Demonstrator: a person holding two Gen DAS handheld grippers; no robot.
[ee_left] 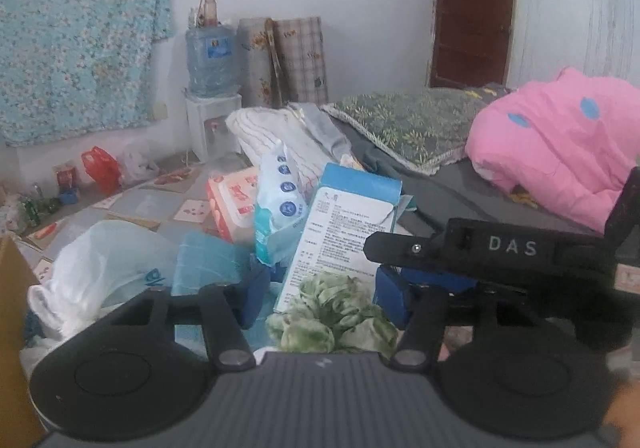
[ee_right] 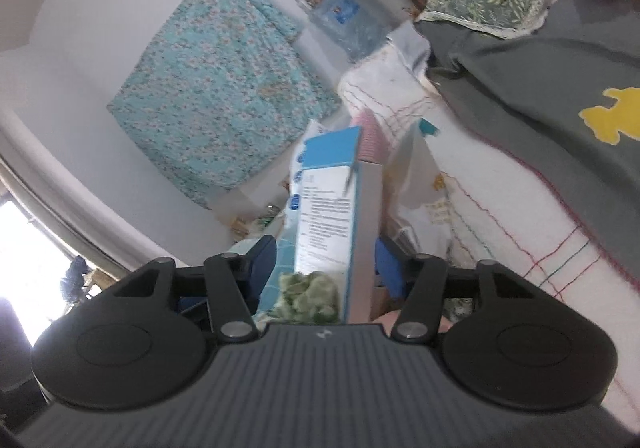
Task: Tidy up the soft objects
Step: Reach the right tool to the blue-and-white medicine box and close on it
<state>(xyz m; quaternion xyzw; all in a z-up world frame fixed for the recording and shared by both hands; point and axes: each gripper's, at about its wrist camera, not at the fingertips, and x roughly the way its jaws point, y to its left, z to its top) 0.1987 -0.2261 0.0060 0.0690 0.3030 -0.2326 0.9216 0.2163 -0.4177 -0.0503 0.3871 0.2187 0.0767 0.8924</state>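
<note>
Left wrist view: the left gripper [ee_left: 324,288] straddles a crumpled green-and-white soft cloth [ee_left: 332,318] and a tall blue-and-white printed carton [ee_left: 344,236]; I cannot tell whether its fingers grip either.

Right wrist view: the right gripper [ee_right: 326,268] likewise brackets carton [ee_right: 332,215] and cloth [ee_right: 308,294], grip unclear. Closing may pinch the carton instead and topple it.

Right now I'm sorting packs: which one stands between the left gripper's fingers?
The blue-and-white box, upright with printed text facing us; the wipes pack and red pack sit behind it.

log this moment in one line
left gripper: around green bundle and blue-white box | right gripper: around same two | pad contact: unclear
</note>
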